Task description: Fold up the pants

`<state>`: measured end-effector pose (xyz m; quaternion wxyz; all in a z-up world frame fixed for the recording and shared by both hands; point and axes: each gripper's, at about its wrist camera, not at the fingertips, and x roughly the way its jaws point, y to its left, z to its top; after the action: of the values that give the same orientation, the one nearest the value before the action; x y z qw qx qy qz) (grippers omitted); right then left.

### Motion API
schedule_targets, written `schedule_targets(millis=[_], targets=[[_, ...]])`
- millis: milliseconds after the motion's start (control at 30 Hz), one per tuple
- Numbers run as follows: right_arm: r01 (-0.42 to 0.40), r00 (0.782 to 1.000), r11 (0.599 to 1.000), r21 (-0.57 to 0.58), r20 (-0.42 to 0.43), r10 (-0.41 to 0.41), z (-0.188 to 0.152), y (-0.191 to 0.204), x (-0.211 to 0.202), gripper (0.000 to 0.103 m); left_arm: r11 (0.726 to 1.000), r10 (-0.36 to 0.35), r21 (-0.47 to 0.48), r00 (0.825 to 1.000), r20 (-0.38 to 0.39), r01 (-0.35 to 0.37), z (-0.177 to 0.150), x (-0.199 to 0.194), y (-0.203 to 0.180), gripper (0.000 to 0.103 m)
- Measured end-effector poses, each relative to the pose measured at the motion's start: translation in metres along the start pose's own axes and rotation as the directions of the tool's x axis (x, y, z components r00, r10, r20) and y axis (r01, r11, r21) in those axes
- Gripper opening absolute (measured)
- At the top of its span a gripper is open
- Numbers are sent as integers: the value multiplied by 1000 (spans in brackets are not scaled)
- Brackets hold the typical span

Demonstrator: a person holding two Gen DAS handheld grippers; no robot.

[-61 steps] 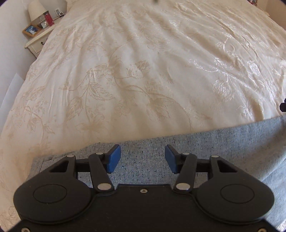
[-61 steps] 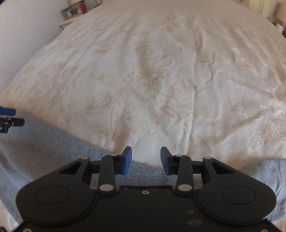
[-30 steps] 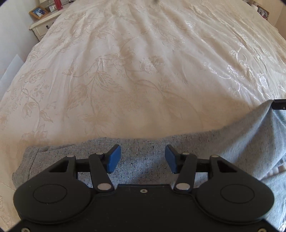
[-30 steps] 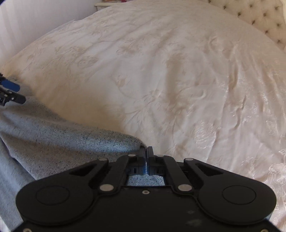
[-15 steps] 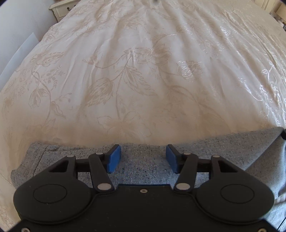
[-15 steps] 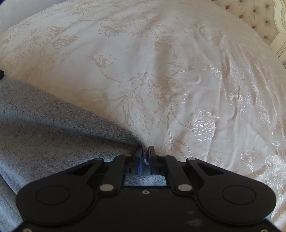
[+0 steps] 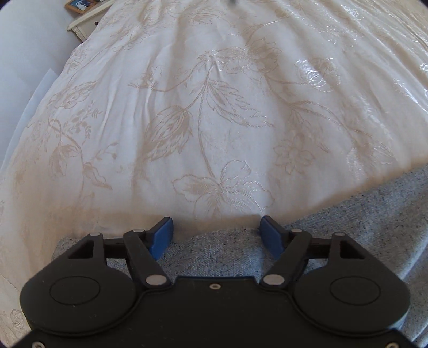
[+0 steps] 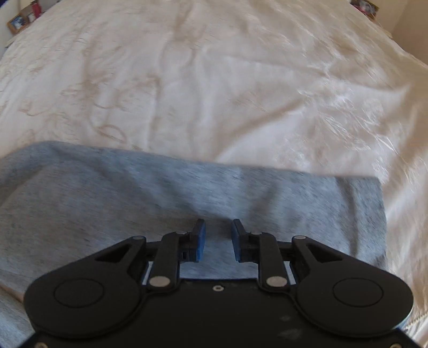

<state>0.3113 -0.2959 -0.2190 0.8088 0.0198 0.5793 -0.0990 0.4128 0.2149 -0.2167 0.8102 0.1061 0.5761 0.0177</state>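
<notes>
Grey pants (image 8: 133, 203) lie flat on the cream bedspread (image 7: 214, 120); soft, limp knit, best pinched at a folded edge; left gripper (image 7: 216, 235) opening wide, right gripper (image 8: 218, 238) opening, neither pinching cloth.

Left tongs (image 7: 216, 235) pointing steeply down, jaws opening wide; right tongs (image 8: 218, 239) likewise, jaws opening, nothing gripped

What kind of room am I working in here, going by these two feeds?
Most likely a bedroom. The grey pants lie on a wide bed under a cream floral-embroidered bedspread, and a white bedside table stands at its far corner with a framed picture on it.
</notes>
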Motion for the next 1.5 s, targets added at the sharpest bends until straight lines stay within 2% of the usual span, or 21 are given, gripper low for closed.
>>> schedule_targets(millis=[167,267,367,467,533,600,667,733,867,933,1033,1133,1233,1267,1367,1500], targets=[[120,993,981,153,-20,-119,-22,-77,-1,25,997,69,23,998,5,-69,0,7,-7,89],[142,989,955,261,-12,-144,-36,-120,-9,29,996,86,35,996,9,-87,0,6,-13,89],[74,997,940,332,-1,-78,-45,-147,-11,31,996,88,26,996,-2,-88,1,4,-13,89],[78,996,950,302,17,-87,-44,-152,-9,33,997,83,-4,996,-19,-83,5,2,-11,86],[79,996,940,333,9,-87,-42,-151,-12,33,997,76,-21,997,-22,-77,8,-3,-10,75],[17,999,935,356,28,-29,-31,-147,-17,35,996,75,-38,997,-11,-75,9,-13,-12,71],[-51,998,934,354,52,35,-15,-136,-22,34,997,54,-52,998,15,-53,7,-26,-17,71],[-100,995,904,416,39,92,5,-130,-18,36,997,31,-73,999,30,-28,6,-38,-22,71],[-176,976,773,610,9,215,41,-115,7,36,993,-17,-119,999,45,23,4,-58,-31,71],[-141,978,735,663,-21,206,57,-99,20,36,991,-31,-128,998,60,38,2,-69,-36,71],[-49,984,713,699,-90,156,67,-84,33,38,989,-52,-137,995,91,64,-2,-86,-38,71],[35,980,729,684,-165,107,71,-72,44,37,986,-71,-145,992,100,86,-8,-97,-40,71],[61,979,764,643,-186,78,70,-62,41,28,983,-91,-154,991,95,105,-13,-101,-39,71],[60,979,785,617,-192,76,69,-59,39,4,982,-93,-157,991,92,107,-16,-102,-38,71],[0,984,815,580,-145,103,54,-57,20,2,981,-93,-163,993,75,105,-18,-102,-35,71],[-90,989,835,543,-51,140,16,-61,-25,2,964,-139,-219,988,60,149,-15,-102,-24,71]])
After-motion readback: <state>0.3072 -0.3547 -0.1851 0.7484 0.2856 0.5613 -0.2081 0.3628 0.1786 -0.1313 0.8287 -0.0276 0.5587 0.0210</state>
